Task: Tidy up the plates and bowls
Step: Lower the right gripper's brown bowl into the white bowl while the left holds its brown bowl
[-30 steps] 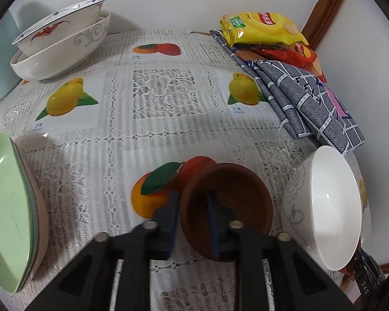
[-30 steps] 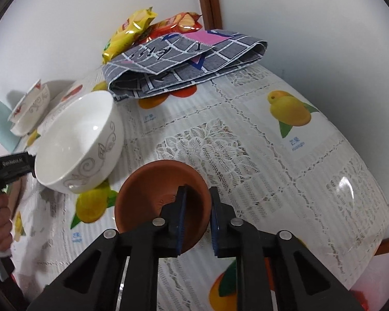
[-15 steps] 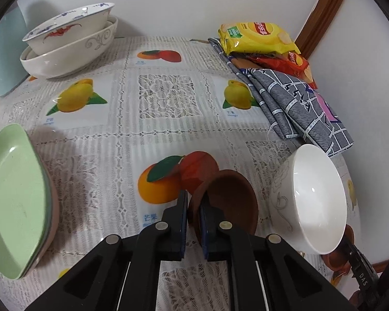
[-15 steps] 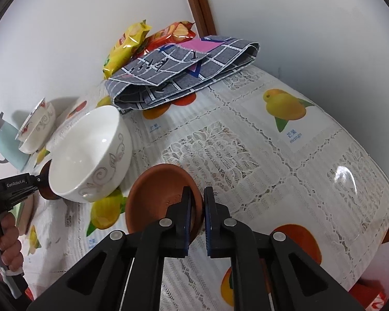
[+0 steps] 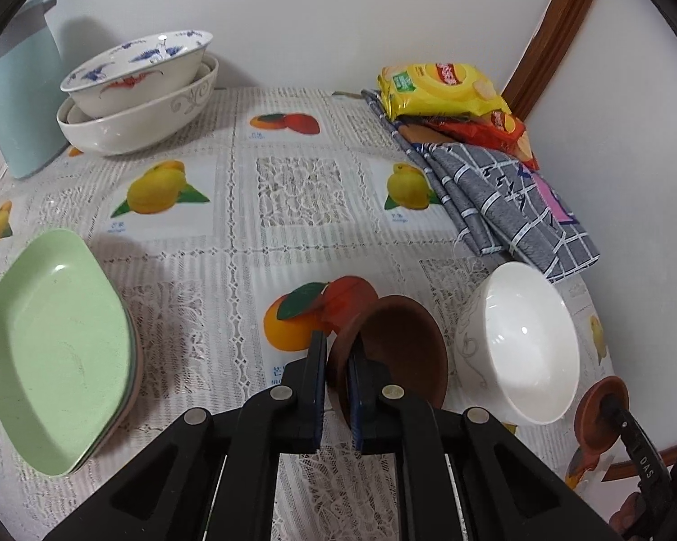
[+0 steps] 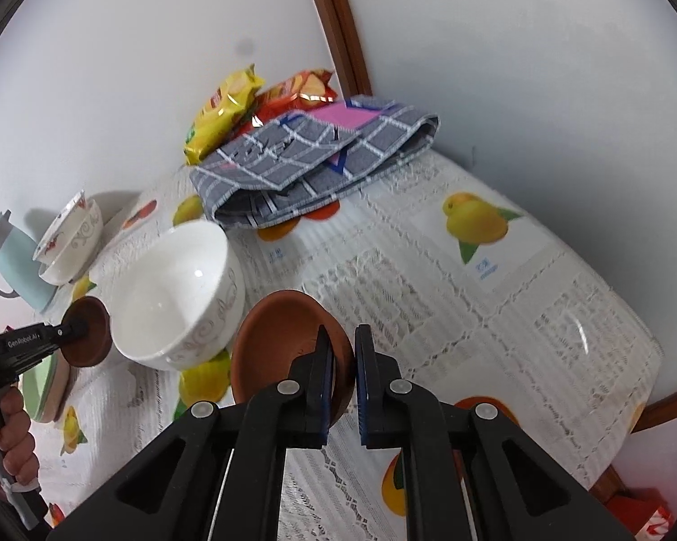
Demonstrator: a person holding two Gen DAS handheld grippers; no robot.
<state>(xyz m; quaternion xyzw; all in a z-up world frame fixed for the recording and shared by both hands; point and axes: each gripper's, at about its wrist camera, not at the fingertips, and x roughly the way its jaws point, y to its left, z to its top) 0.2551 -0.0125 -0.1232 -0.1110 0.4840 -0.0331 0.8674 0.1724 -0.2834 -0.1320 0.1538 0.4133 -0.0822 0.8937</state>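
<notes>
- Left tongs (image 5: 337, 360): clamped on rim of brown bowl (image 5: 397, 351), apparently lifted.
- Right tongs (image 6: 343, 360): clamped on rim of brown saucer (image 6: 284, 351).
- White bowl (image 5: 525, 342): between them; central table (image 5: 302, 189) bare.

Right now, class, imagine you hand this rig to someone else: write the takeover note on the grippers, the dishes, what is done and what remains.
Left gripper: shut on the rim of a brown bowl.
Right gripper: shut on the rim of a brown dish.
White bowl sits on the table between them.
Done: two big bowls nested at the back; green plates stacked.
Left: put away both brown pieces and the white bowl.
</notes>
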